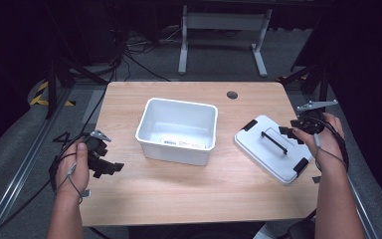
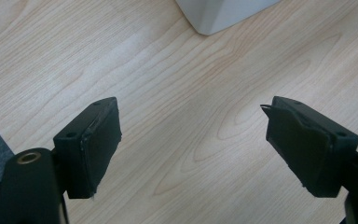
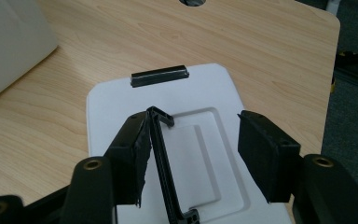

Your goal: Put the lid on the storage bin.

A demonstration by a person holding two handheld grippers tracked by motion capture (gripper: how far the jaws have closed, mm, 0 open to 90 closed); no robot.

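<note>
An empty white bin stands in the middle of the wooden table. Its white lid lies flat to the right, with a black handle and black end clips. My right gripper hovers over the lid's right side. In the right gripper view the jaws stand open around the raised handle, which runs close along the left jaw, while the right jaw is well apart from it. My left gripper is open above bare wood near the table's left edge, with nothing between its fingers.
A round cable hole sits at the table's far edge. A corner of the bin appears at the top of the left gripper view. Behind the table are a white frame's legs and floor cables.
</note>
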